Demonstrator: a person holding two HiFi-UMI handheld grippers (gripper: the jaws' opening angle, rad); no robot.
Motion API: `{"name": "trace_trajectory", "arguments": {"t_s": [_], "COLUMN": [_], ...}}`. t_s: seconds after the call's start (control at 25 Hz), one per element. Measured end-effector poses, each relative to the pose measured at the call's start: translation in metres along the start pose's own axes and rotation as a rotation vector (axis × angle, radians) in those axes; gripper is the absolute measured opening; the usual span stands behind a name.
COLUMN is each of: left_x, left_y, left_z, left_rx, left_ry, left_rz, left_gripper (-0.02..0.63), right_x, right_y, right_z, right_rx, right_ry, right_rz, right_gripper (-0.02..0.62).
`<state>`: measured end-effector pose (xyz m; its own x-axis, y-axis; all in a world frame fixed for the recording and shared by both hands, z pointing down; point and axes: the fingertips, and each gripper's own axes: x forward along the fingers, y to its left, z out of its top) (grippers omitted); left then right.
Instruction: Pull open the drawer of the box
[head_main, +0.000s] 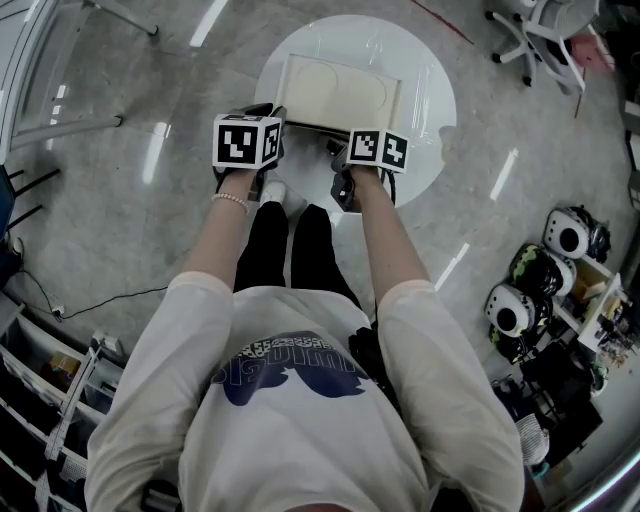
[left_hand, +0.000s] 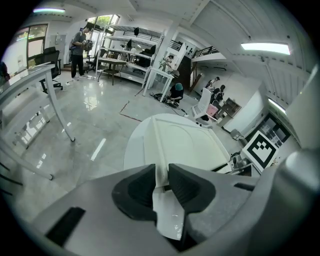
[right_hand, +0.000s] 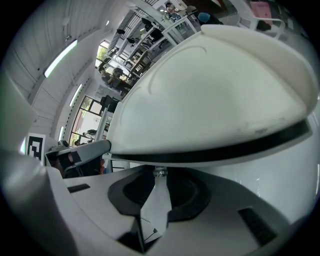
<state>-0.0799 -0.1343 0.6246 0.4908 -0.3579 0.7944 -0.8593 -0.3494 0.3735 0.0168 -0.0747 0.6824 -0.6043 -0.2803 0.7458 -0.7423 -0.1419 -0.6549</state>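
The box (head_main: 335, 95) sits on the round tabletop (head_main: 432, 95), its drawer (right_hand: 270, 170) facing the person, so the pull runs straight back toward the body. The right hand-held gripper (right_hand: 159, 182) is the one on the job: its jaws are narrow and pinch the small knob (right_hand: 159, 172) under the lid. The left hand-held gripper (left_hand: 161, 182) clamps the box's near left edge, likely to steady it — nothing else crowds the path.
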Motion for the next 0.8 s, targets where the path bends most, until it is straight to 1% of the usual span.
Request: {"name": "trace_trajectory", "arguments": {"t_s": [0.32, 0.8], "left_x": [-0.001, -0.005], "left_y": [0.0, 0.0], "left_z": [0.0, -0.002], "left_rx": [0.004, 0.005], "left_ry": [-0.006, -0.008], "left_rz": [0.015, 0.031], "left_gripper": [0.091, 0.091], "right_x": [-0.005, -0.01], "right_y": [0.001, 0.003], "right_z": [-0.025, -0.06], "right_rx": [-0.012, -0.002], "right_ry": [0.013, 0.026], "right_rz": [0.021, 0.039], "right_gripper": [0.069, 0.069]}}
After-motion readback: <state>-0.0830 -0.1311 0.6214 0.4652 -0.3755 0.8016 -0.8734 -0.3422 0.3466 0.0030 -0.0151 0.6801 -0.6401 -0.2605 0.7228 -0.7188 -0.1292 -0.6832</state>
